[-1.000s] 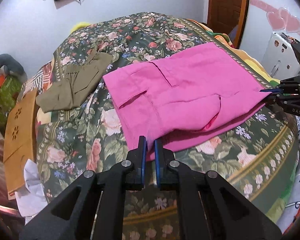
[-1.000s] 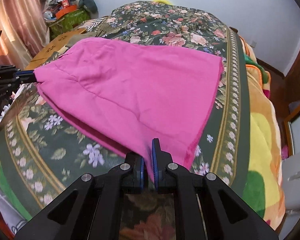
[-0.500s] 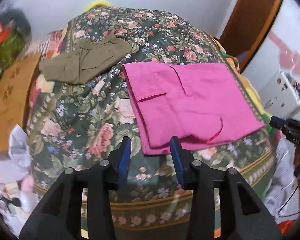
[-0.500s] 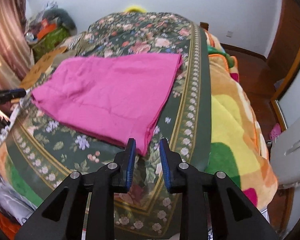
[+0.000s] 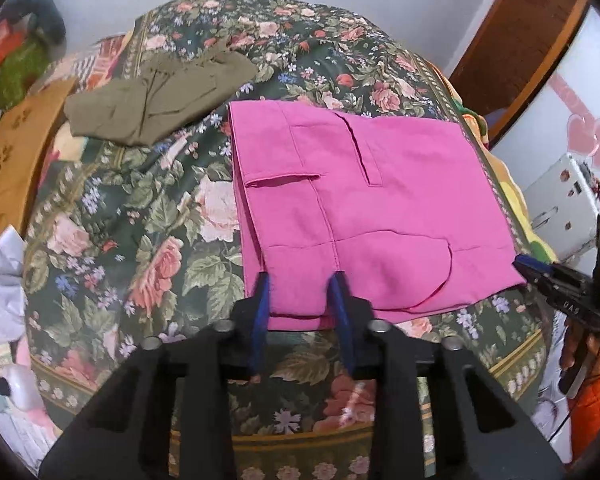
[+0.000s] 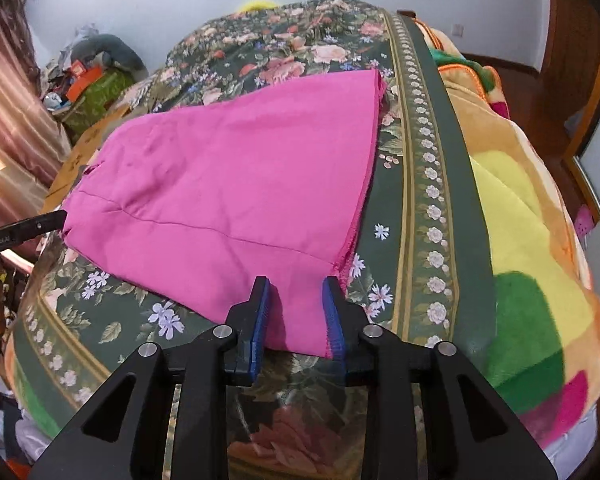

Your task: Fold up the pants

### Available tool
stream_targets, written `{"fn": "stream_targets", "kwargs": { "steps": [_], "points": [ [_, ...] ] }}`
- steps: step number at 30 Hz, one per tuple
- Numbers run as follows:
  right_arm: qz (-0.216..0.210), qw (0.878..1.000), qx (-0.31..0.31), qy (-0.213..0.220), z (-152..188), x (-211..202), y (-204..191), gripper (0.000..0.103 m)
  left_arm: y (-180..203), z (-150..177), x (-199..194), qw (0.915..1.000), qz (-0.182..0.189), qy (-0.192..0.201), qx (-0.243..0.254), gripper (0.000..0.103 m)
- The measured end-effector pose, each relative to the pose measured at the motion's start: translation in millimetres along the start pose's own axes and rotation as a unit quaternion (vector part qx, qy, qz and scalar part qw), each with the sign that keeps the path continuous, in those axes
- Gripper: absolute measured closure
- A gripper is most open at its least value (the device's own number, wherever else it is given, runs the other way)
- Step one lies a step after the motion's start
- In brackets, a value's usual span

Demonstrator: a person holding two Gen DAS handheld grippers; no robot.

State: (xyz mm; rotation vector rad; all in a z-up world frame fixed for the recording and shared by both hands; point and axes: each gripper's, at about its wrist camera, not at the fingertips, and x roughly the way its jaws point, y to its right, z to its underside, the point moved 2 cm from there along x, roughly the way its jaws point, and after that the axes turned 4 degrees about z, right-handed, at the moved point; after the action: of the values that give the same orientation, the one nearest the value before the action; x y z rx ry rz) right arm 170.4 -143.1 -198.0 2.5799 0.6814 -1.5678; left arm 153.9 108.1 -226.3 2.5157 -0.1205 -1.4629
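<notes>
The pink pants (image 5: 364, 208) lie folded flat on the floral bedspread (image 5: 148, 240), pockets up. My left gripper (image 5: 302, 300) is open, its blue pads on either side of the near left corner of the pants. My right gripper (image 6: 296, 304) is open, its pads on either side of the near right corner of the pants (image 6: 236, 184). The right gripper also shows at the right edge of the left wrist view (image 5: 540, 276), and the left gripper at the left edge of the right wrist view (image 6: 40, 226).
Olive-green pants (image 5: 156, 100) lie folded on the bed behind and to the left. A wooden board (image 5: 8, 168) stands off the bed's left side. A yellow, orange and green blanket (image 6: 532, 220) covers the bed's right side. A wooden door (image 5: 512, 28) stands behind.
Both grippers were shut on the pants' near corners a second ago. They have opened and let go, and the pants now lie flat. Both grippers have drawn back slightly.
</notes>
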Motion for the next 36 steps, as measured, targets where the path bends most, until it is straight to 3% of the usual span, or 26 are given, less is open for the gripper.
{"fn": "stream_targets", "kwargs": {
  "steps": [7,12,20,24,29,36],
  "points": [
    [-0.001,1.000,-0.012,-0.005,3.8,-4.3,2.3,0.077,-3.8,0.9,-13.7,0.9995,-0.024,0.016,0.016,0.086],
    [0.004,1.000,-0.014,0.001,5.9,-2.8,4.3,0.076,-14.8,11.6,-0.1,0.9998,-0.019,-0.004,0.000,0.085],
    [0.015,1.000,-0.024,-0.011,1.1,-5.6,4.4,0.072,-15.5,8.2,-10.5,0.9995,-0.030,0.000,0.009,0.082],
    [0.034,0.999,-0.032,0.006,-9.7,-14.2,8.6,0.072,-17.6,-9.1,-25.4,0.9986,-0.046,0.020,0.019,0.080],
    [0.046,0.998,-0.025,0.035,-39.9,-22.6,21.5,0.071,-19.6,-44.9,-32.1,0.9964,-0.060,0.055,0.026,0.060],
    [0.061,0.996,-0.019,0.064,-87.4,-12.1,37.0,0.066,-19.8,-97.6,-3.8,0.9957,-0.060,0.062,0.035,0.052]
  ]
}}
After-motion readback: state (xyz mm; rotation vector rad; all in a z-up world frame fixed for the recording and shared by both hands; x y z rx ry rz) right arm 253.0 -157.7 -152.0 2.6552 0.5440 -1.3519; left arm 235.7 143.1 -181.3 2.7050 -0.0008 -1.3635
